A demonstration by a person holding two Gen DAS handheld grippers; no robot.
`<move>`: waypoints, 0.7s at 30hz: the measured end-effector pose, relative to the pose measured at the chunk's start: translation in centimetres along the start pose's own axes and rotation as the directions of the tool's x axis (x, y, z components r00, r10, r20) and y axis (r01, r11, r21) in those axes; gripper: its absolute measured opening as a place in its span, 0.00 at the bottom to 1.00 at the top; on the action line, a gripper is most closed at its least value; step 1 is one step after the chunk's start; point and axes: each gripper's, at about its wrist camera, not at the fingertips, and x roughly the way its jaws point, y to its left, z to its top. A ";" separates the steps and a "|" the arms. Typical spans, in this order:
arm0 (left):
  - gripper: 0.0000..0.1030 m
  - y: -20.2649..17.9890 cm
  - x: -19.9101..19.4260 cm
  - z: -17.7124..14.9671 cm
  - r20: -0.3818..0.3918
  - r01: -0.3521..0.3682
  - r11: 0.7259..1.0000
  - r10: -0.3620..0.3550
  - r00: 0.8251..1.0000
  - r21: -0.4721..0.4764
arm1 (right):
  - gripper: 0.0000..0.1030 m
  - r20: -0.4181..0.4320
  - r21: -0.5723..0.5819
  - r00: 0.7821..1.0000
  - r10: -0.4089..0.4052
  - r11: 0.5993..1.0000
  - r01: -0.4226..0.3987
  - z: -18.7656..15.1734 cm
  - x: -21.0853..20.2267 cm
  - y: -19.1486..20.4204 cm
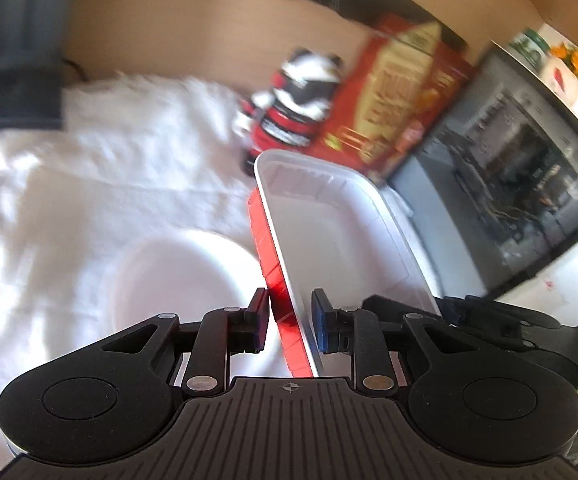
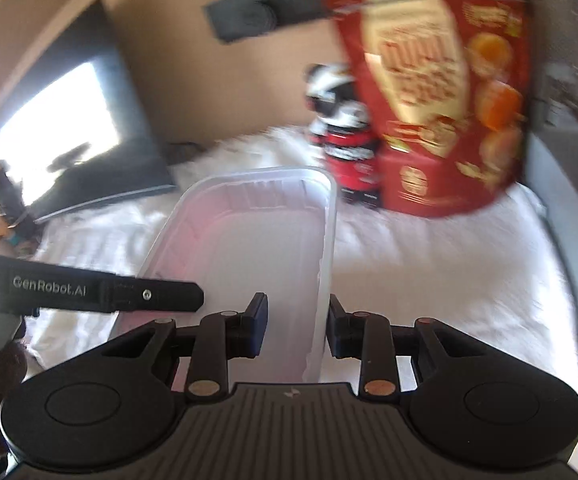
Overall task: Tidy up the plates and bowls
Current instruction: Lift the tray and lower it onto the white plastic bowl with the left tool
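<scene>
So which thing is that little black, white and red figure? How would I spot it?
Find the fluffy white cover and follow it back to the tan wall. There, left of the tall red box, stands the figure: the only small toy-like thing, black and white above, red below.

Tray (image 1: pixel 329 236): white inside, red ribbed outside. Bowl (image 1: pixel 177 276), at the tray's 9 o'clock: plain white. Cloth (image 1: pixel 49 200): white, fluffy. Box (image 2: pixel 441 92): red with gold and orange print. Figurine (image 1: pixel 293 104): black, white, red. Claws: black.

Black ribbed left gripper (image 1: pixel 291 322), blue-padded fingers (image 1: pixel 323 330); right gripper (image 2: pixel 297 326) black, brass rivets.
</scene>
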 end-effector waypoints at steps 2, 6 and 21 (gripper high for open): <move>0.24 2.0 -0.7 0.4 0.001 -0.026 0.999 0.026 1.000 -0.018 | 0.30 0.002 -0.022 1.000 0.029 0.999 -0.029 0.4 1.0 2.2; 0.24 5.2 -1.2 0.5 -0.012 -0.048 0.996 0.047 0.999 -0.079 | 0.30 -0.014 -0.050 0.998 0.060 0.997 -0.061 0.7 3.1 5.6; 0.24 10.6 2.7 0.3 -0.126 -0.009 0.981 -0.016 0.992 -0.195 | 0.31 -0.138 -0.050 0.990 0.043 0.997 -0.050 0.0 7.9 7.8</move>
